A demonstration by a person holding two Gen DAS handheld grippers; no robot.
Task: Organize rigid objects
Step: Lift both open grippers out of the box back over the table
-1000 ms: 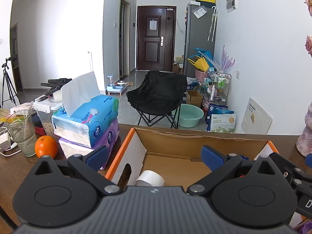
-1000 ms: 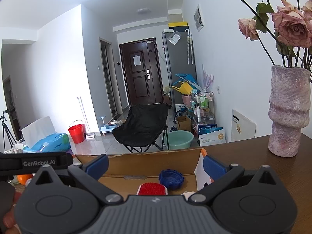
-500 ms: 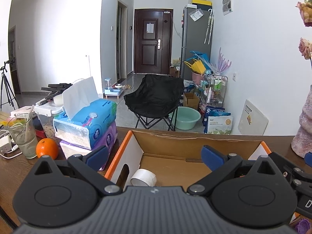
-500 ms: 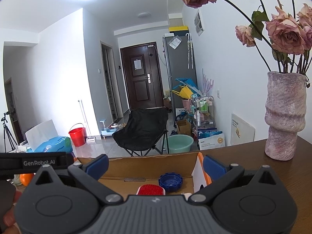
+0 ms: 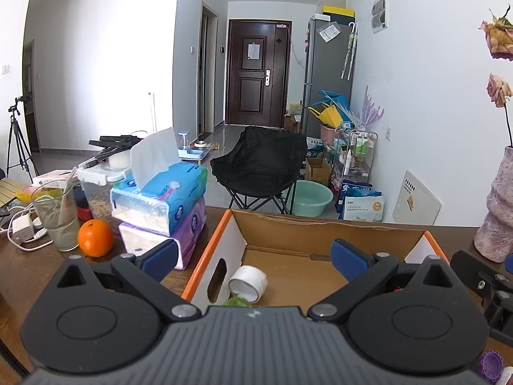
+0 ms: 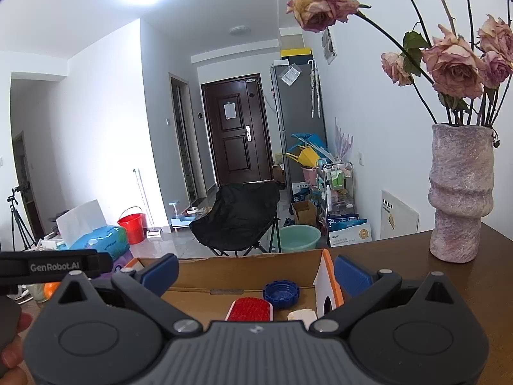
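An open cardboard box (image 5: 327, 231) with orange edges stands on the brown table; it also shows in the right wrist view (image 6: 243, 266). Inside lie a white tape roll (image 5: 247, 283), a green thing (image 5: 236, 302) partly hidden, a blue lid (image 6: 281, 293), a red brush (image 6: 249, 310) and a white piece (image 6: 301, 315). My left gripper (image 5: 253, 255) is open and empty above the box's near side. My right gripper (image 6: 255, 271) is open and empty over the box's right end. A purple cap (image 5: 489, 365) lies on the table at the lower right.
Stacked tissue packs (image 5: 160, 211), an orange (image 5: 95, 238), a glass (image 5: 57, 215) and a charger (image 5: 22, 229) stand left of the box. A pink vase (image 6: 460, 192) with dried roses stands to the right. The table's far edge faces a black chair (image 5: 259, 163).
Both grippers have risen and pulled back a little, so more of the box floor shows. Both stayed open and empty.
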